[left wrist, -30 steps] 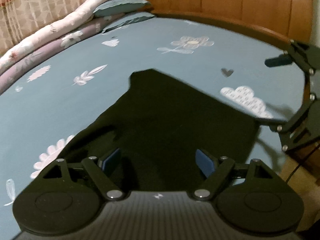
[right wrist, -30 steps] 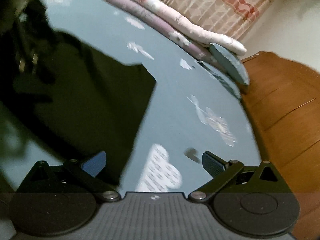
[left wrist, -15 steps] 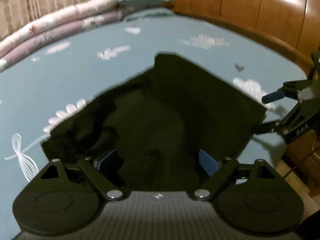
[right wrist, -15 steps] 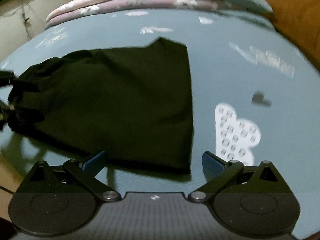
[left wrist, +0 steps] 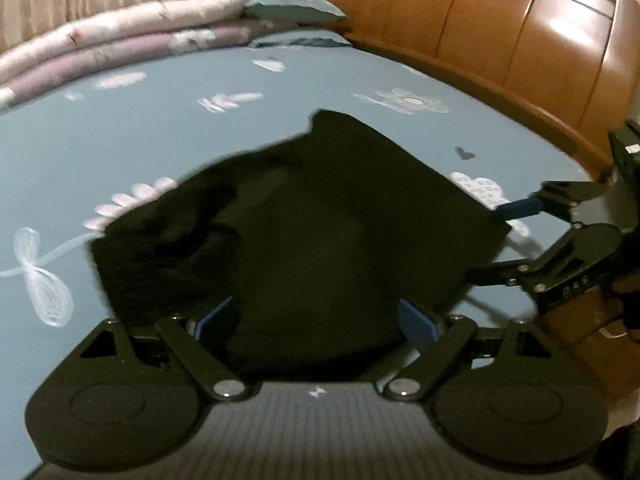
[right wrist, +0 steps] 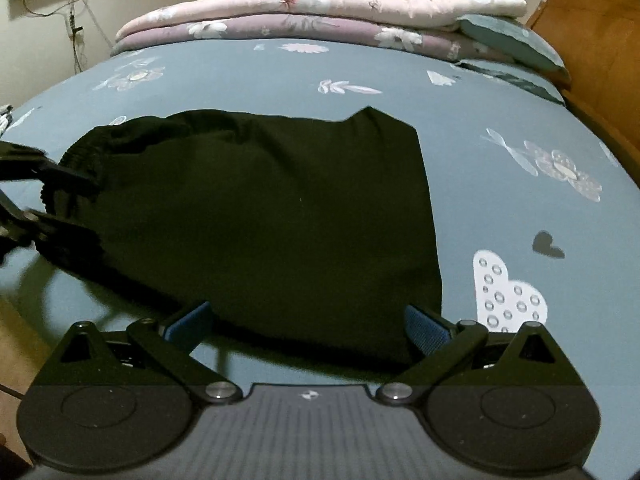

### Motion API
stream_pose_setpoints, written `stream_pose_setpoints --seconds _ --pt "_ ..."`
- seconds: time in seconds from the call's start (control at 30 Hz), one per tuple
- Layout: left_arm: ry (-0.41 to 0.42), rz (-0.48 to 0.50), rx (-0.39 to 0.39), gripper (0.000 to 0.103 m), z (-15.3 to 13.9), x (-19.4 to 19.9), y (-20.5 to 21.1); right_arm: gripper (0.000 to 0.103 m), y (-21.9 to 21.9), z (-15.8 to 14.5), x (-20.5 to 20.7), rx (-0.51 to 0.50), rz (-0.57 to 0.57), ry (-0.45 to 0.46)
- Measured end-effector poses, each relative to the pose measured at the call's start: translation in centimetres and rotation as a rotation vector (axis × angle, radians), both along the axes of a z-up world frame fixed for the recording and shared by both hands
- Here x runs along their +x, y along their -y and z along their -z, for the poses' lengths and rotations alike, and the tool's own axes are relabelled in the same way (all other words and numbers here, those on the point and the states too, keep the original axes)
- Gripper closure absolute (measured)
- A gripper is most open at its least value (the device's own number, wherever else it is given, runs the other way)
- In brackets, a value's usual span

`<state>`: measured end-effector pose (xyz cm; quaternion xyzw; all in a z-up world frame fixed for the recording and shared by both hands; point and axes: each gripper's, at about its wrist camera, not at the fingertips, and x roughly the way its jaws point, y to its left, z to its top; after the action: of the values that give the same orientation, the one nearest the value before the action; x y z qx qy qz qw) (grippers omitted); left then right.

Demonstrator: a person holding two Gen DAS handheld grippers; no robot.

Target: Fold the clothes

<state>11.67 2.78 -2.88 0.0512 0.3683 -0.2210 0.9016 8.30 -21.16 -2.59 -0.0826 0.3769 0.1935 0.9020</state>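
My left gripper (left wrist: 316,316) has just been opening, jaws now spread wide over the near edge of the black garment (left wrist: 320,220), cloth lying between them but not pinched. My right gripper (right wrist: 308,322) is spread too, straddling the garment's near corner, nothing gripped. The garment lies partly folded on the blue floral bedsheet (right wrist: 500,100), bunched waistband toward my left, likely so I can grab both ends for another fold.
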Motion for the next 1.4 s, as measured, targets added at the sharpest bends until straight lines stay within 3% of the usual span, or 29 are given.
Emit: stream_pose_setpoints --seconds 0.1,0.23,0.3,0.37,0.53,0.63,0.9,1.03,1.13,1.2,1.4 --pt "0.061 -0.026 -0.024 0.015 -1.5 0.7 -0.6 0.000 -0.2 -0.2 -0.2 0.010 0.001 0.008" --pt "0.032 -0.013 -0.119 0.015 -1.3 4.1 -0.5 0.000 -1.3 -0.5 -0.2 0.014 -0.023 0.023" --pt "0.027 -0.028 -0.080 0.015 0.0 6.2 -0.2 0.000 -1.7 -0.7 -0.1 0.011 -0.034 0.028" --pt "0.029 -0.104 -0.010 0.016 1.3 8.2 -0.7 0.000 -1.8 -0.7 0.0 0.005 -0.037 0.032" --pt "-0.023 -0.180 -0.072 0.023 1.6 10.9 -3.6 0.000 -1.1 -0.8 0.5 -0.005 -0.027 0.019" --pt "0.012 -0.206 -0.038 0.024 0.1 10.4 -3.0 0.000 -0.8 -1.0 1.0 -0.007 -0.023 0.017" --pt "0.049 0.068 -0.165 0.023 -1.4 8.0 2.3 0.000 -1.7 -1.2 2.7 -0.009 -0.037 0.035" --pt "-0.023 0.180 -0.195 0.025 0.1 9.1 4.9 0.000 -1.4 -0.6 2.8 -0.023 -0.033 0.015" --pt "-0.098 0.191 -0.134 0.029 2.3 10.5 6.2 0.000 -0.8 0.1 2.9 -0.015 -0.015 -0.013" --pt "-0.094 0.206 -0.121 0.027 2.9 10.7 6.4 0.000 -0.4 0.4 3.1 0.007 -0.001 -0.032" --pt "-0.116 0.216 -0.137 0.026 2.7 11.0 6.2 0.000 0.2 1.1 3.3 0.052 0.012 -0.070"
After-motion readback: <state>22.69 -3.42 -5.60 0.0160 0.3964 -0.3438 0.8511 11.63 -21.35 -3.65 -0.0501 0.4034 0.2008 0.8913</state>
